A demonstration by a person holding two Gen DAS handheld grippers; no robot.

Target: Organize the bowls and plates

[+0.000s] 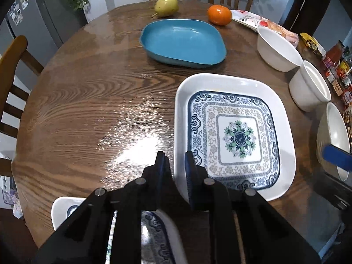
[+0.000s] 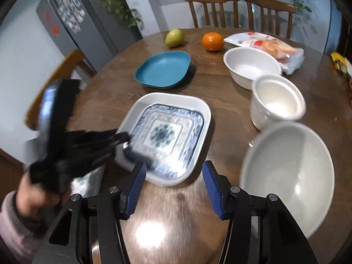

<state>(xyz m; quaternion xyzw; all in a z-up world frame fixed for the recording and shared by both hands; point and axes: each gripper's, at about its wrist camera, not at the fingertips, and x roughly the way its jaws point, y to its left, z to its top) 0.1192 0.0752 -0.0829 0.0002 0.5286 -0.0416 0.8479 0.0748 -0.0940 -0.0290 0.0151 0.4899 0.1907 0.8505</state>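
Note:
A white square plate (image 1: 233, 83) with a blue patterned middle lies on the wooden table (image 1: 99, 110). My left gripper (image 1: 176, 160) is shut on the plate's left rim, one finger on each side of it. The right wrist view shows this gripper (image 2: 125, 137), blurred, at the left edge of the same plate (image 2: 167, 99). My right gripper (image 2: 173, 187) stands open over bare wood just in front of the plate, with nothing between its blue pads (image 2: 136, 184). A large white bowl (image 2: 286, 176) sits just right of it.
A blue dish (image 1: 182, 41), two smaller white bowls (image 1: 277, 48) (image 1: 310, 88), a pear (image 1: 166, 5), an orange (image 1: 220, 14) and a snack bag (image 2: 268, 44) lie farther back. Another patterned plate (image 1: 61, 206) sits under my left gripper. Chairs ring the table.

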